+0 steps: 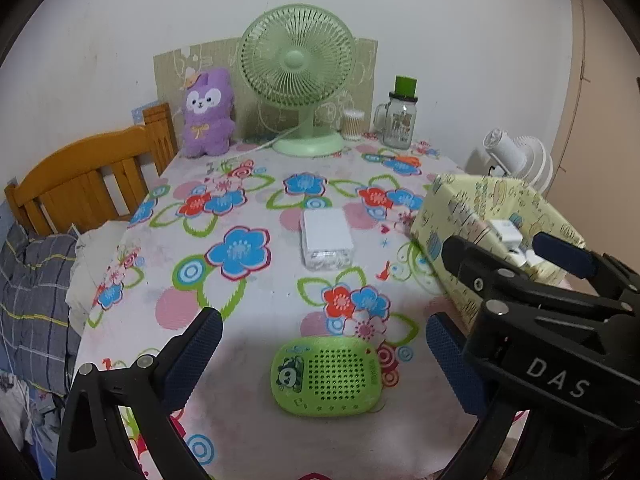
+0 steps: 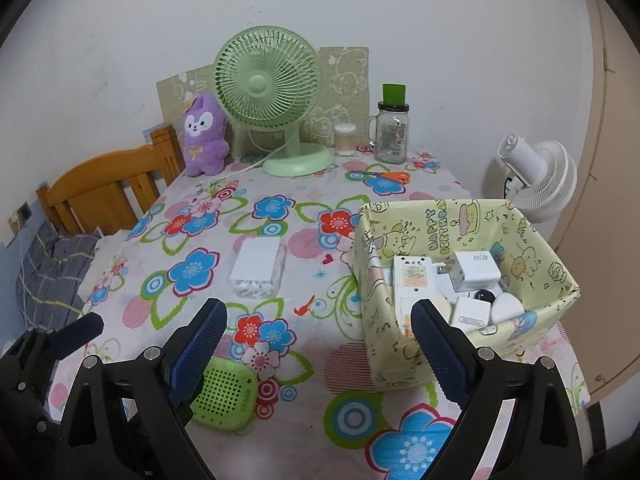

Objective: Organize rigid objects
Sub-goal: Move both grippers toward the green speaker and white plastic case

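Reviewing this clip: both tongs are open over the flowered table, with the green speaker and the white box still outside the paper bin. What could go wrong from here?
1. The left tongs straddle the green speaker, which lies flat and rounded; the pads may slip off its edge.
2. The right tongs sit close beside the left; both closing in on the speaker could make them collide.
3. The paper bin looks light and already holds chargers; a bump from the right tongs could shove or dent it.

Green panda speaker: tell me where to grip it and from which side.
Grip the green panda speaker across its two long edges, coming down from above. It lies flat, grille up, so only the thin rounded rim offers opposing faces. The open left gripper already frames it.
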A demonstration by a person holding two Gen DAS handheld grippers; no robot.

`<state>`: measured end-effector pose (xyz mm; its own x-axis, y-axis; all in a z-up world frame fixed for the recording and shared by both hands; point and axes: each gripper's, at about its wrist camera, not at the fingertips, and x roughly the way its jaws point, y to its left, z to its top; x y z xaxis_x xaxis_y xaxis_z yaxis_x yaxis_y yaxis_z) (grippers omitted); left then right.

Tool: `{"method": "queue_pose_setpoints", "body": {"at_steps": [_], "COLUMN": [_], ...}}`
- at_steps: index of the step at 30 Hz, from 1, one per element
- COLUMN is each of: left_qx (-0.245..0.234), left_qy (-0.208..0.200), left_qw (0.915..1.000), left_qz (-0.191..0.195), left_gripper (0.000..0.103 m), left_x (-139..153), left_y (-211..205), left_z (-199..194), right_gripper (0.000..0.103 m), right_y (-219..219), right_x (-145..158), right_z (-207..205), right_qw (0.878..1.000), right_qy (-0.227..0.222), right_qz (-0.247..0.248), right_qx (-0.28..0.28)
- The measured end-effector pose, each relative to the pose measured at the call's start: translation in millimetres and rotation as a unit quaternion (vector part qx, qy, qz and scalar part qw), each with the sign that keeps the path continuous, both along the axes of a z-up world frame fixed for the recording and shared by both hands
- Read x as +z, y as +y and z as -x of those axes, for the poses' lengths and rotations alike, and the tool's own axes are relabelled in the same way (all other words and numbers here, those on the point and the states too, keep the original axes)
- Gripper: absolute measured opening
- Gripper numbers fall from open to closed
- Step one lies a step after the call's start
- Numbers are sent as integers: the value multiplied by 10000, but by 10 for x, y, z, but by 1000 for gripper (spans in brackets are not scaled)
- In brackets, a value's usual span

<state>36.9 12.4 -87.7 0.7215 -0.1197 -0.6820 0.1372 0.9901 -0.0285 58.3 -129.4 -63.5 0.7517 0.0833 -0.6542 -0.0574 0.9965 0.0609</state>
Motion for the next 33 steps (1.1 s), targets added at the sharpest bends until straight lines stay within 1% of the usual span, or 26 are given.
{"method": "queue_pose_setpoints", "body": {"at_steps": [6, 9, 11, 15, 19, 21, 27, 33], "left_qx": [-30, -30, -20, -2, 36, 39, 51, 105], "left_qy": [179, 264, 326, 376, 464, 505, 624, 728], "left_qw": [9998, 9996, 9995, 9993, 9989, 9987, 9980, 9973], "left_qz": [-30, -20, -1, 53, 66, 86, 68, -12], "left_gripper": [103, 103, 103, 103, 103, 103, 103, 103], "left_x": [-213, -298, -340, -401, -479, -515, -634, -732], "left_y": [10, 13, 17, 47, 71, 80, 50, -13], "left_z": [-43, -62, -78, -89, -97, -106, -127, -172], "right_gripper": [95, 95, 94, 87, 81, 75, 68, 65], "right_y": [53, 115, 133, 160, 229, 249, 253, 227], "right_x": [-158, -183, -196, -233, -315, -373, -567, -687], "right_z": [24, 51, 61, 67, 78, 76, 23, -36], "right_qw": [9999, 9993, 9993, 9995, 9992, 9990, 9979, 9969], "right_qy": [19, -56, -58, 52, 166, 246, 559, 724], "right_qz": [145, 347, 363, 251, 259, 238, 184, 153], "right_qx": [5, 83, 118, 197, 255, 273, 257, 257]}}
